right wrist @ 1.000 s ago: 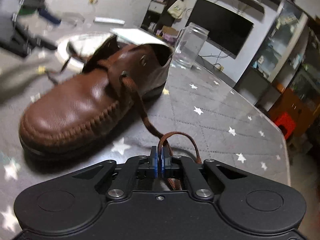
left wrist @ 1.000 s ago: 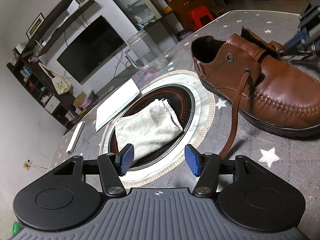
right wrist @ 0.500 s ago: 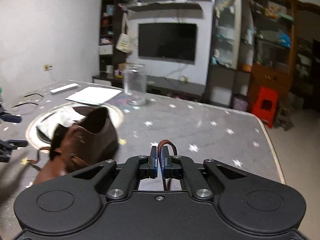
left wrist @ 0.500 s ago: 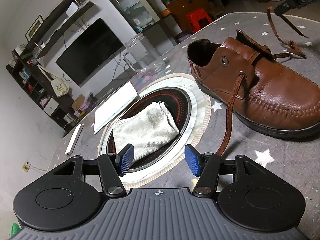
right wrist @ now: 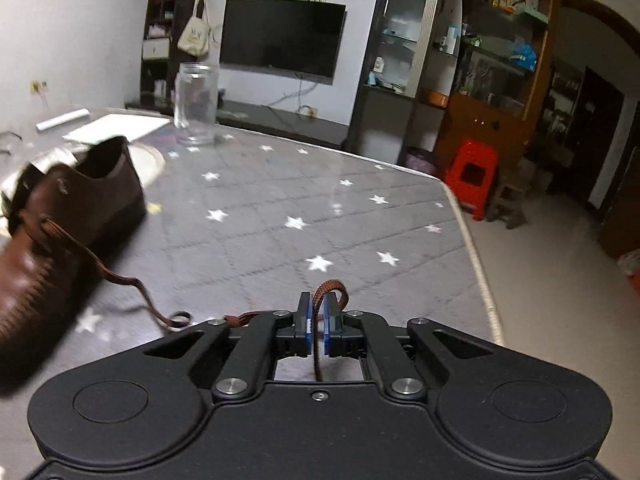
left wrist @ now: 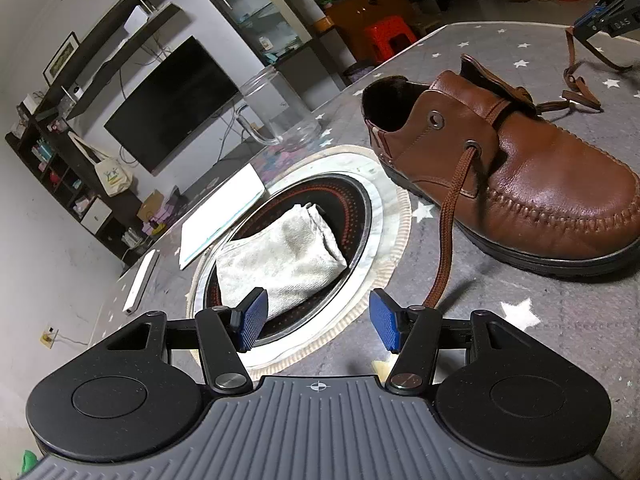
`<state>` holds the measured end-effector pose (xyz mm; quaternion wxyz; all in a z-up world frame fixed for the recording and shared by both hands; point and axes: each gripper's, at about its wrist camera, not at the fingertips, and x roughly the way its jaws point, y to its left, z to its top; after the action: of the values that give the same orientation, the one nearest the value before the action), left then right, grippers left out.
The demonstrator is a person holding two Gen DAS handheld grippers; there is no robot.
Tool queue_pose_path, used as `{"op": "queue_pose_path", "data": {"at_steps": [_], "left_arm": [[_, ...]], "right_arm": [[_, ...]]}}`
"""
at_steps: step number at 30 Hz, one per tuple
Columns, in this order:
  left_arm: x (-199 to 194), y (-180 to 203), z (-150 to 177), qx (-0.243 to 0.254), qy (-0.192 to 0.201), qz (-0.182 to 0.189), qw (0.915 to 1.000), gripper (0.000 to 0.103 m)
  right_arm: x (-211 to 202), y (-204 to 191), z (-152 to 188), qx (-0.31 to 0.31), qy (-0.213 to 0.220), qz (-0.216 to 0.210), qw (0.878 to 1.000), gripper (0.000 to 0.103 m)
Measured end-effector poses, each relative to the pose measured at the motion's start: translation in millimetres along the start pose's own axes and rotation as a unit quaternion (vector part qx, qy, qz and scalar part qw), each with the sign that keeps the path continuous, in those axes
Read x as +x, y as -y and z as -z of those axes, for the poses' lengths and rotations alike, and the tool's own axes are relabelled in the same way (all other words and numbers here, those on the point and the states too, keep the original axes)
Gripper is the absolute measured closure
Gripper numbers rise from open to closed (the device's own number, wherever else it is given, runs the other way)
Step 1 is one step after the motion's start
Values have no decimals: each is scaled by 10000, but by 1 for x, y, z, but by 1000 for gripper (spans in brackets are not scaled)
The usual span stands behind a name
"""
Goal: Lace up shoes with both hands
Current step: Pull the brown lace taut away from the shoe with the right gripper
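A brown leather shoe (left wrist: 520,168) lies on the grey star-patterned table, toe to the right in the left wrist view; in the right wrist view the shoe (right wrist: 52,232) sits at the far left. A brown lace (left wrist: 452,216) hangs from its near eyelet down onto the table, ending beside my left gripper (left wrist: 316,320), which is open with nothing between its blue pads. My right gripper (right wrist: 316,322) is shut on the other lace end (right wrist: 320,300), which trails slack back to the shoe. That right gripper (left wrist: 612,20) shows at the top right corner of the left wrist view.
A round black inset (left wrist: 360,204) with a pale rim holds a folded grey cloth (left wrist: 280,256). Behind it lie a white pad (left wrist: 224,208), a white remote (left wrist: 140,280) and a glass jar (left wrist: 280,108). The table edge (right wrist: 476,256) runs along the right, with a red stool (right wrist: 472,176) beyond.
My right gripper has swung away from the shoe to the right, pulling its lace end out; the shoe slid to the left of its view. The left gripper stayed put and open.
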<state>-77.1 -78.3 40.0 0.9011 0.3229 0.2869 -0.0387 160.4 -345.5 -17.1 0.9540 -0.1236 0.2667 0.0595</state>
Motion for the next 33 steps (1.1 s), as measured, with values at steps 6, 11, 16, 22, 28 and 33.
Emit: {"op": "queue_pose_path", "data": {"at_steps": [6,11,16,22,28,33], "left_arm": [[4,0,1,22,-31,23,10000,46],[5,2,0,50,-22,71,10000,46],[9,0,2,57,-65,47,10000,46],[12,0,3,46,-86,52,9999,46],[13,1,3,60,-69,89,9999,46],[14,1,2,68,-56,87,9999,46]], "right_arm": [[1,1,4,123,37,450,9989,74],[-2,-11,3,-73,292,266,9992,74],[8,-47,5,-1077,275,76,9938,73],[31,-76,11,-2058,27,196,9784,73],[21,-86,9,-1868,12,-478,9812,73],[3,-82,9,-1543,-91,-1239,9802,73]]}}
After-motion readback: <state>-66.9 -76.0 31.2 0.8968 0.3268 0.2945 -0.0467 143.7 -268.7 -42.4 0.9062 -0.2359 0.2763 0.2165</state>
